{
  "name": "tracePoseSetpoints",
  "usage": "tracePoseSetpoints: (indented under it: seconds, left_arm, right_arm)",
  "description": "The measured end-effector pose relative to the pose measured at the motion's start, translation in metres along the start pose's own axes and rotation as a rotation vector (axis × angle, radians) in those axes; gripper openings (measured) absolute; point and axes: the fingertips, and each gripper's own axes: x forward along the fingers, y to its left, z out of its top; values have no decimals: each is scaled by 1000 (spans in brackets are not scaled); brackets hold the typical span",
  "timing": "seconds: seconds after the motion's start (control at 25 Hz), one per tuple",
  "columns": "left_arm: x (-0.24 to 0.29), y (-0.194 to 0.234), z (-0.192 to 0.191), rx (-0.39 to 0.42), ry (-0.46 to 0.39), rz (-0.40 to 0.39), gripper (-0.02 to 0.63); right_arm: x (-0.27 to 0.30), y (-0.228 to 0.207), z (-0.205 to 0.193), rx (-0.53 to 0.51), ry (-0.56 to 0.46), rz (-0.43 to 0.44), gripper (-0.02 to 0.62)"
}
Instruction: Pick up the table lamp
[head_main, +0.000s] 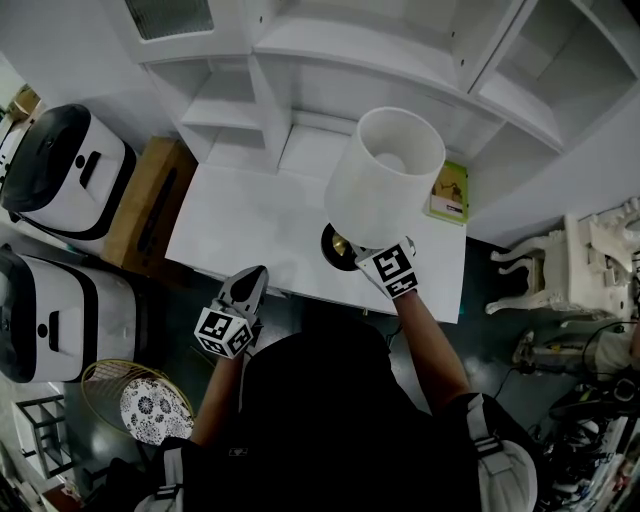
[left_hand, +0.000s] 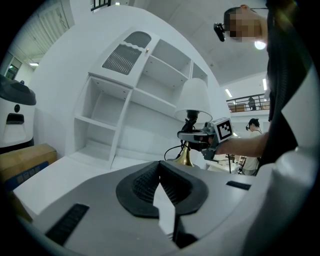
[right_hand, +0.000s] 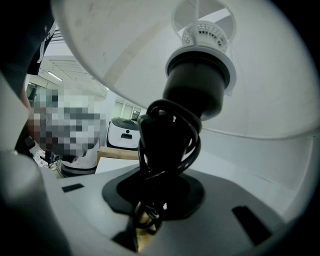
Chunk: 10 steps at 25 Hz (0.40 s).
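The right claw (head_main: 362, 252) is clamped on the stem of the table lamp (head_main: 385, 175), just under its white shade. Only that claw's own view shows the black cord (right_hand: 167, 145) coiled round the stem between the jaws. Only the left claw's view shows the brass foot (left_hand: 186, 158) below the grip. The left claw (head_main: 256, 274), closed and empty, hovers at the table (head_main: 240, 220) edge, with bare surface ahead and shelves (head_main: 300, 60) beyond.

Our left gripper's (left_hand: 160, 166) jaws meet at the tips with nothing between them. The white table (left_hand: 65, 175) spreads out in front of the claw. Ahead and slightly right, we see the right gripper (left_hand: 189, 136) clamped on the stem of the table lamp (left_hand: 194, 97), just above its brass base (left_hand: 186, 158). Beyond stands a white shelf unit (left_hand: 125, 95), and far to the left a cardboard box (left_hand: 22, 160).
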Motion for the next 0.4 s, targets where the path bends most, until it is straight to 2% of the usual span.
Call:
tracePoseSetpoints:
  seconds: [0.4]
  left_arm:
    - [-1,7,-2,-13,1,17,11]
  right_arm:
    - [6,-3,1,7,-1,-2,80]
